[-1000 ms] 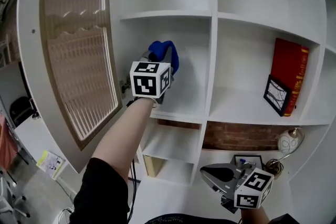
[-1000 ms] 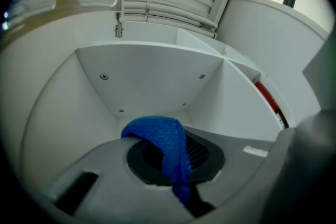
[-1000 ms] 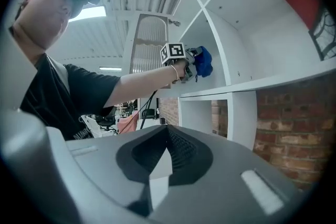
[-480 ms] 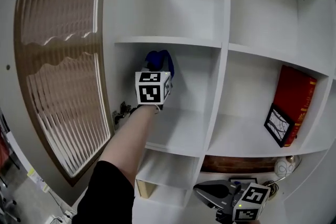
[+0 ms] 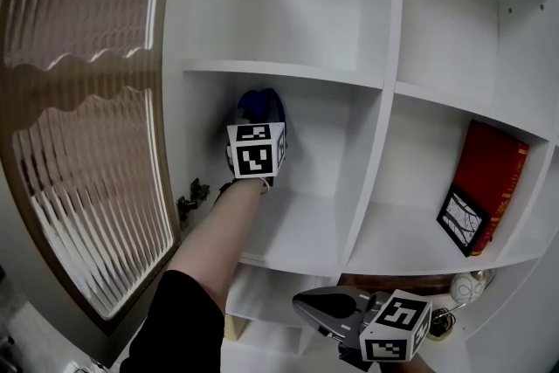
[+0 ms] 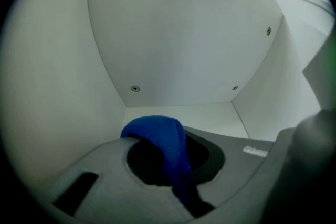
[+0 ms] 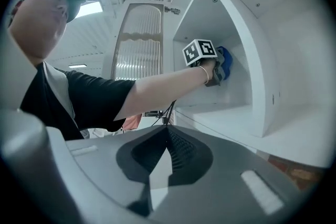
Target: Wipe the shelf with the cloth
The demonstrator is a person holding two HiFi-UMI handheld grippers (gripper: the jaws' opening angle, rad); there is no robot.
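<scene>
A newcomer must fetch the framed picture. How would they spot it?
In the white shelf unit, go to the cubby right of the one with the blue cloth. A red book stands there; the framed picture leans in front of it, smaller and black-framed.

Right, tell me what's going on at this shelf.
A person has the left hand-held gripper inside a white shelf compartment, jaws shut on a blue cloth. The right hand-held gripper hangs below, shut and empty. A red book and a framed picture stand in the next compartment.
</scene>
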